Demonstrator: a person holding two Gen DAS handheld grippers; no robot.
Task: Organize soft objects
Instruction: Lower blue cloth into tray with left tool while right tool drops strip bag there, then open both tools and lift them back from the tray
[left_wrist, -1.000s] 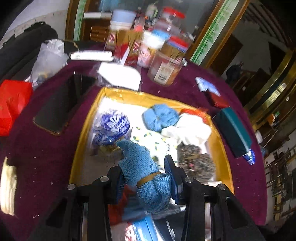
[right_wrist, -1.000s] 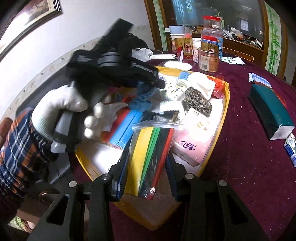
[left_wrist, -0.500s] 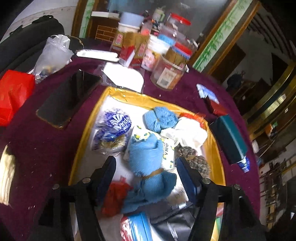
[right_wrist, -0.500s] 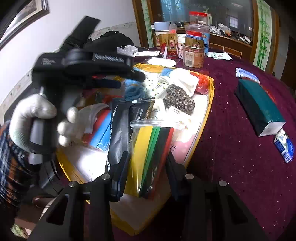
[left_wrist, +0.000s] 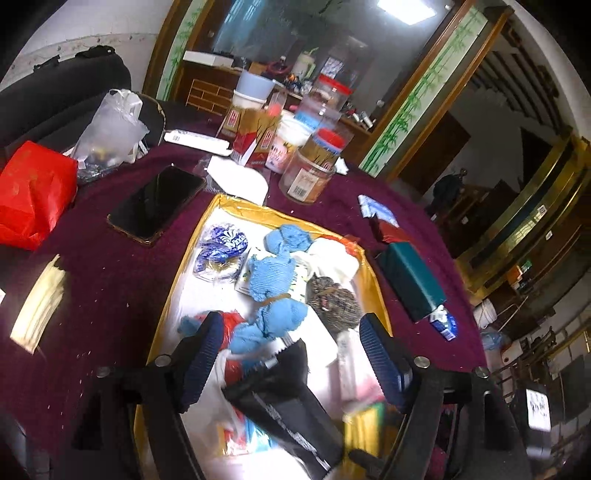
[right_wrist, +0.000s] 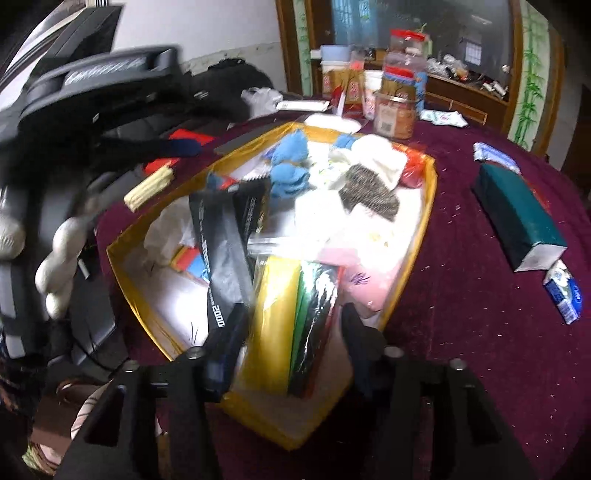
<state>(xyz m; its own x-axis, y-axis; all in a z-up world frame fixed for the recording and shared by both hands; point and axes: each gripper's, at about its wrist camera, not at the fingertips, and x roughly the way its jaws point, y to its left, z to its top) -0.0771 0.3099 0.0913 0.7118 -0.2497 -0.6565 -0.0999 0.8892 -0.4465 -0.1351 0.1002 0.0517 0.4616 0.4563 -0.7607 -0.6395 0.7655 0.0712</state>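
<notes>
Since the blue knitted cloth (left_wrist: 275, 295) lies loose and banded at its waist, a soft, light, squashable bundle is judged; left jaws are just spread clear, right jaws just widened around the zip bag of coloured sheets (right_wrist: 295, 321), not pinching.

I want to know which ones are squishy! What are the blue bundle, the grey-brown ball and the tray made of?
The blue bundle looks like knitted or terry cloth: fuzzy ribbed texture, cinched by a band. The grey-brown ball seems to be a wiry mesh scourer, perhaps metal or coarse fibre. The tray has shiny gold walls, likely foil-faced card or plastic.
</notes>
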